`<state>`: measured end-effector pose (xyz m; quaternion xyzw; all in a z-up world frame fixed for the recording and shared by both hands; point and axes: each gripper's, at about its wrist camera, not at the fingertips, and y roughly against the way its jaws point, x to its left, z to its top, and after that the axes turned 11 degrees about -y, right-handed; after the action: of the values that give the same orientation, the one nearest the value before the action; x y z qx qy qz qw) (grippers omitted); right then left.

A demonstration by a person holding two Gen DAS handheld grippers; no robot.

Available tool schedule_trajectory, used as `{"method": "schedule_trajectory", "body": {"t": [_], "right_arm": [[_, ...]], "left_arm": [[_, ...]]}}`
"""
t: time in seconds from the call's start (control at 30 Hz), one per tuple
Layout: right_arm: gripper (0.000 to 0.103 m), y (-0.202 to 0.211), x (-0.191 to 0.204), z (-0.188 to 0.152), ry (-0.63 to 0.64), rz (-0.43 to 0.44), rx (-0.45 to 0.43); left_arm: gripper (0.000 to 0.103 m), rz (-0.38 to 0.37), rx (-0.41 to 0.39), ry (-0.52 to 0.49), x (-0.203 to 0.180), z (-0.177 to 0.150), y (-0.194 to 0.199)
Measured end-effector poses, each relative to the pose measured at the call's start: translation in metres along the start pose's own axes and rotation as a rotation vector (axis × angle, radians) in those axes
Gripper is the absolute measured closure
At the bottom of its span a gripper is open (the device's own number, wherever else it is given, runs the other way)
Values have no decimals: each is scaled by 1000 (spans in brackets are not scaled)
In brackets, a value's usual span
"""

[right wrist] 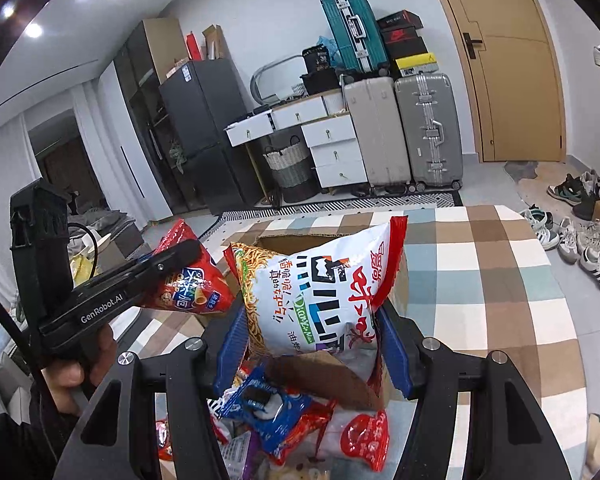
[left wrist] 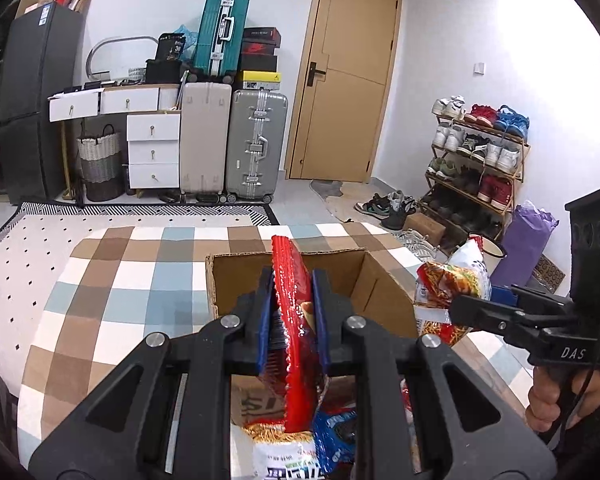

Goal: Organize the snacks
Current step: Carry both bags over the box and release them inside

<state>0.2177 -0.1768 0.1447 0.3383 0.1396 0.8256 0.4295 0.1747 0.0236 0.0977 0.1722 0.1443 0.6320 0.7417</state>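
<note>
Both grippers are clamped on snack bags above an open cardboard box (left wrist: 384,292) on a checked tablecloth (left wrist: 112,280).

Two grippers, two held bags: the left gripper (left wrist: 294,304) has its blue pads (left wrist: 320,312) pressed tight on a red bag (left wrist: 290,280) (seen edge-on, with a crimped, zigzag-cut seam), held upright over the near part of the box. The right gripper (right wrist: 308,336) grips a larger white bag (right wrist: 320,292) between its pads, printed with fried noodle sticks down one side, bold dark characters and red corners, hanging over the box's near wall. Below the grippers lies a loose heap of more packets, how many I cannot tell; among them a blue packet (right wrist: 268,404) and a small red-and-white packet (right wrist: 366,440) show clearly.
</note>
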Motion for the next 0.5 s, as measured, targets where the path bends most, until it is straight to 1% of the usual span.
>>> {"method": "schedule_trajectory", "body": {"t": [0.23, 0.37, 0.5], "right_arm": [[43, -27, -7, 9, -8, -16, 23], [43, -42, -9, 10, -8, -21, 41], [43, -57, -11, 10, -2, -23, 60]], "left_arm": [[87, 2, 23, 1, 8, 0, -33], [87, 11, 41, -20, 6, -2, -51], [87, 4, 69, -20, 5, -9, -68]]}}
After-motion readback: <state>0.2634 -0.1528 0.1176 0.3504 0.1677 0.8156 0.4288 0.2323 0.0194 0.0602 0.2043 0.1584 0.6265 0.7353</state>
